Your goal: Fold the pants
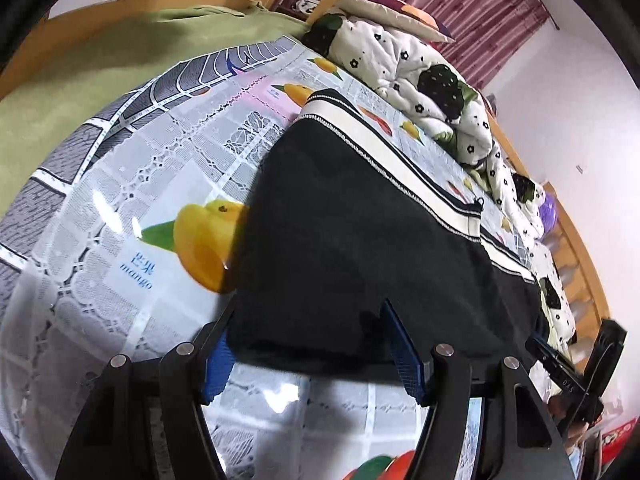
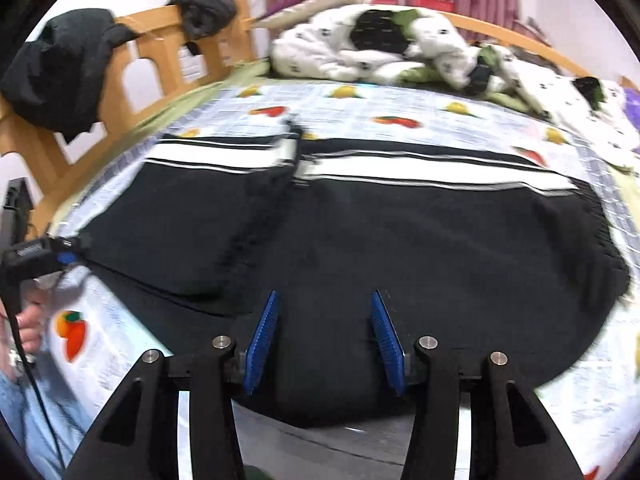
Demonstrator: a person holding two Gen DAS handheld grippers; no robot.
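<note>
Both sets of jaws stand apart. On my left gripper point(image 1: 316, 356) the blue pads point(image 1: 218, 364) straddle the near edge of the pants point(image 1: 360, 248), low in the left wrist view, with nothing pinched between them. On my right gripper point(image 2: 324, 336) the pads point(image 2: 262, 340) are spread over the dark cloth at the bottom centre of the right wrist view; I cannot tell whether they touch it.

The pants point(image 2: 400, 248) lie flat across the bed, spread over a fruit-printed cover point(image 1: 132, 208). They are black, with a white and black striped band point(image 2: 420, 170) running along the far edge, across the middle of the right view. In the left view that band point(image 1: 400, 160) runs diagonally from upper centre toward the right.

A crumpled white quilt point(image 2: 360, 52) with black patches sits beyond the pants at the top of the right view. A wooden bed rail point(image 2: 160, 52) stands at upper left, with dark clothes point(image 2: 60, 68) draped over it. The other gripper shows at the left edge of the right view, beside the corner of the pants. The right view is blurred.
</note>
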